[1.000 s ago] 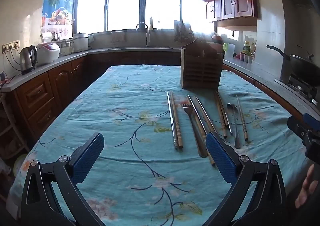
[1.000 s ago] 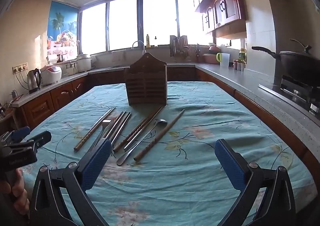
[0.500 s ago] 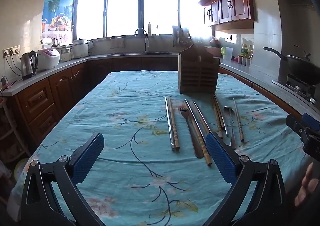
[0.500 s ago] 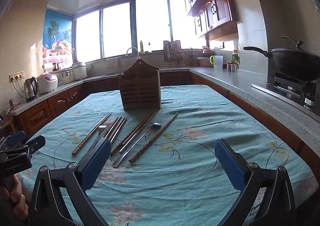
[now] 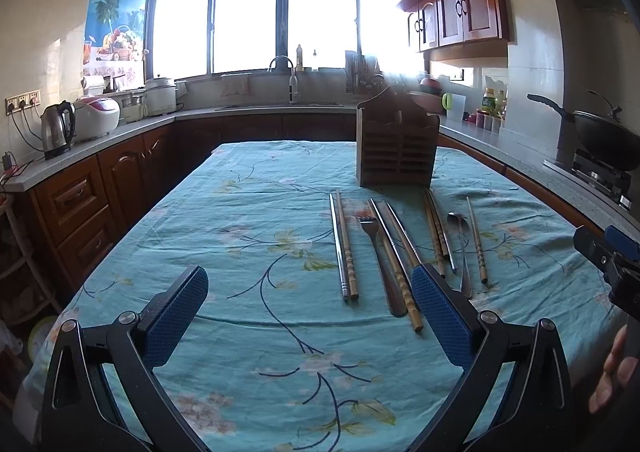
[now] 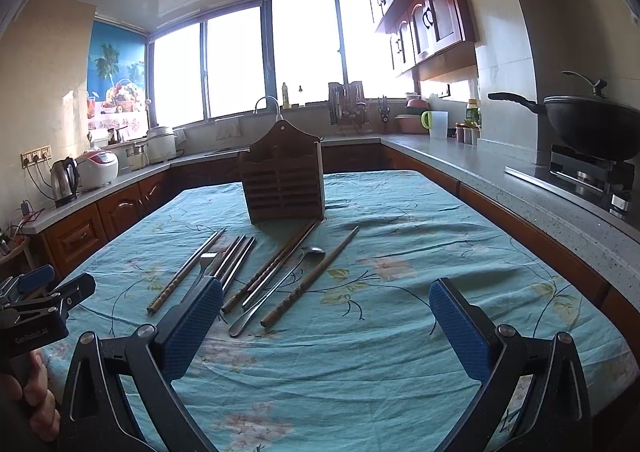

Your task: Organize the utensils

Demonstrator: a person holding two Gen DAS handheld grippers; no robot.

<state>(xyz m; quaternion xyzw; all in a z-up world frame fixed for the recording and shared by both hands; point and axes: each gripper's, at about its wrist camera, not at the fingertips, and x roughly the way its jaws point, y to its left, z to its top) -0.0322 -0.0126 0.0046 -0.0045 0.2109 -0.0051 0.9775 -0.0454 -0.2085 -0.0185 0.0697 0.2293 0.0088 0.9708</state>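
White lettering "GenRobot.AI" on the black body of the left tool.

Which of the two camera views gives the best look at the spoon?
The right wrist view: the spoon lies whole between wooden chopsticks, bowl to handle tip. The left wrist view shows the spoon whole too, but smaller and foreshortened, off to the side.

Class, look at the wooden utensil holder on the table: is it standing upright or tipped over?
Upright: the wooden utensil holder stands on its base on the tablecloth, peaked back pointing up.
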